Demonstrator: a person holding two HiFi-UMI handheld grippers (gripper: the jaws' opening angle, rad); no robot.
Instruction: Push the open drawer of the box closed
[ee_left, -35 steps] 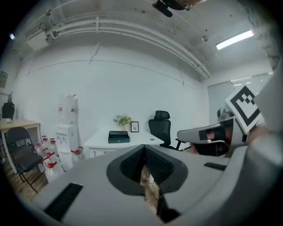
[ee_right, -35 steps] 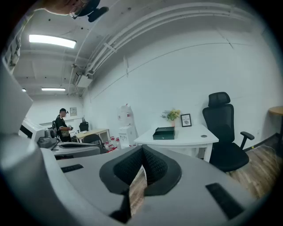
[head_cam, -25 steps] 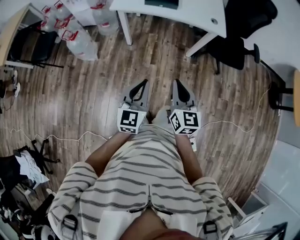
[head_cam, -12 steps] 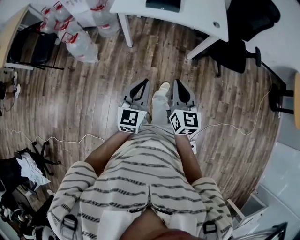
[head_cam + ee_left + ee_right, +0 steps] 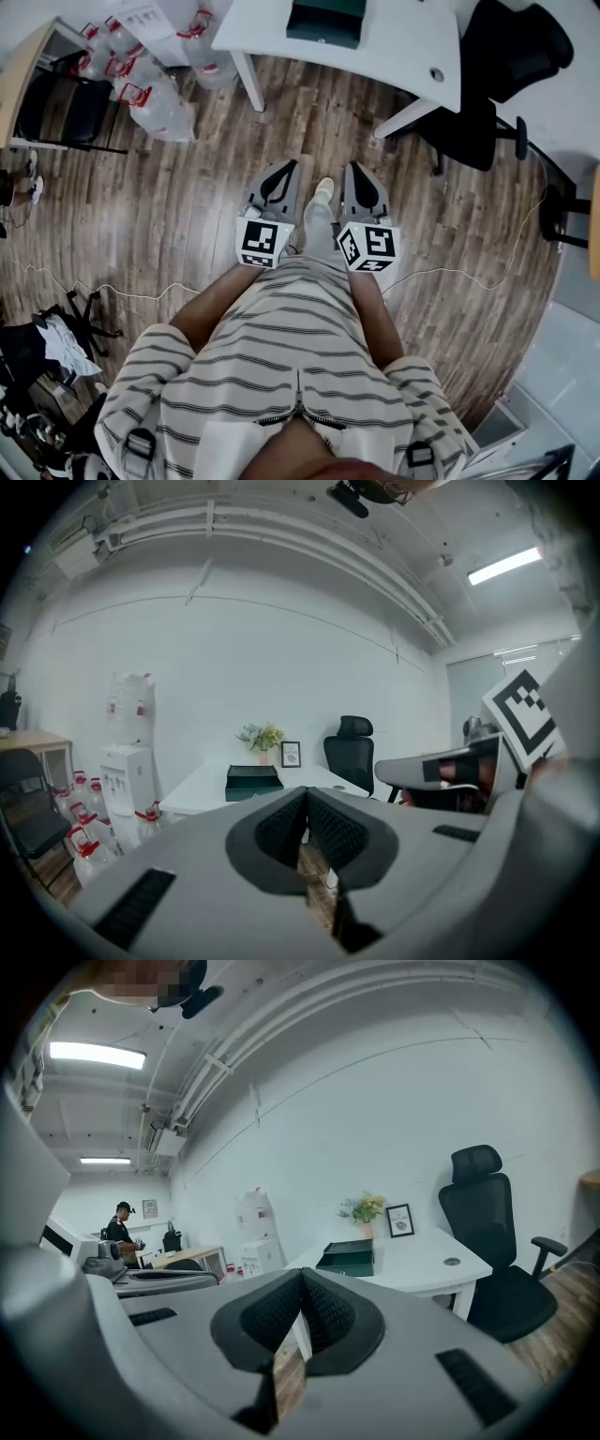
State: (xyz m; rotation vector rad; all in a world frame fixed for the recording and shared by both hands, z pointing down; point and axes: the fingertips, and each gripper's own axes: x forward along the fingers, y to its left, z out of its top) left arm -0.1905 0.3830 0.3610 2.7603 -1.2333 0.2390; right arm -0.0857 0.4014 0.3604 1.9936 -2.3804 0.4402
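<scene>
The dark green box (image 5: 325, 21) stands on a white desk (image 5: 403, 42) at the top of the head view, well ahead of me. It also shows small in the left gripper view as the box (image 5: 252, 782) and in the right gripper view as the box (image 5: 348, 1257). From this distance I cannot tell how its drawer stands. My left gripper (image 5: 282, 170) and right gripper (image 5: 359, 172) are held side by side in front of the person's striped shirt, over the wooden floor. Both have their jaws pressed together with nothing between them.
Large water bottles (image 5: 159, 89) stand on the floor left of the desk, next to a water dispenser (image 5: 127, 738). A black office chair (image 5: 487, 103) is at the desk's right. A thin cable (image 5: 141, 291) crosses the floor. A distant person (image 5: 122, 1227) stands at the left.
The person has stepped forward with a foot between the grippers. The desk and green box have come further into the head view. Both grippers stay shut.
</scene>
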